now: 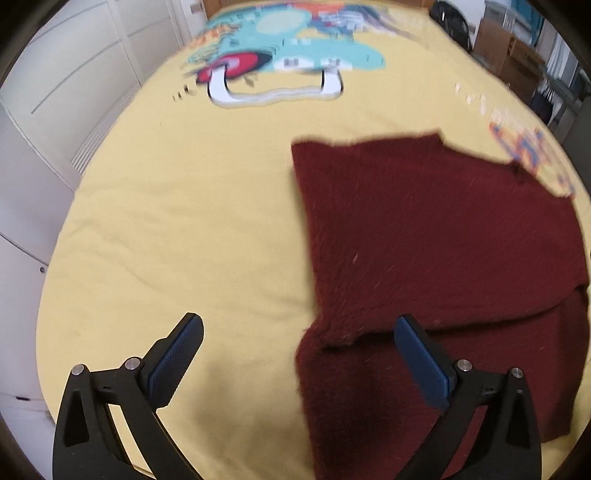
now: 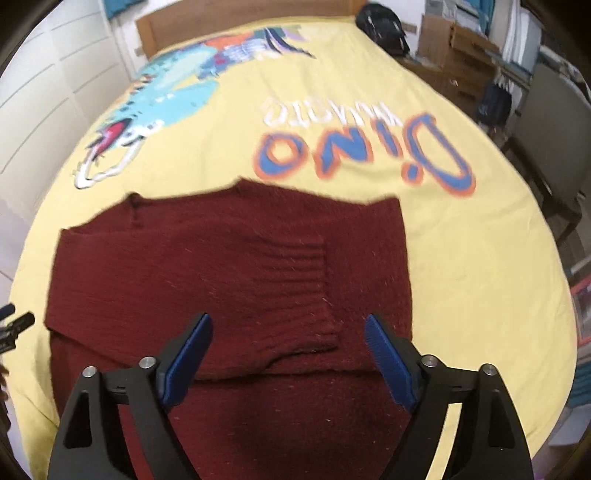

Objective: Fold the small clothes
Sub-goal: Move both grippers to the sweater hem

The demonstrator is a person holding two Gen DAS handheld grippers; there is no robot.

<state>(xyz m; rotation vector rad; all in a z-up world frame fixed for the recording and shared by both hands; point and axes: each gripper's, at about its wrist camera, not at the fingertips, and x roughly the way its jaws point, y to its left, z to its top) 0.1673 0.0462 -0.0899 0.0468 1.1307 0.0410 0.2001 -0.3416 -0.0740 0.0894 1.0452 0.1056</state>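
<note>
A dark red knitted sweater lies on the yellow bed cover, partly folded, with a ribbed sleeve laid over its middle and a folded edge across its near part. In the left wrist view the sweater fills the right half. My left gripper is open and empty, held above the sweater's left edge, its right finger over the cloth. My right gripper is open and empty, held above the sweater's near middle. The left gripper's tips show at the left edge of the right wrist view.
The yellow bed cover has a dinosaur print and "Dino" lettering. White wardrobe doors stand at the left. Cardboard boxes, a dark bag and a chair stand at the right.
</note>
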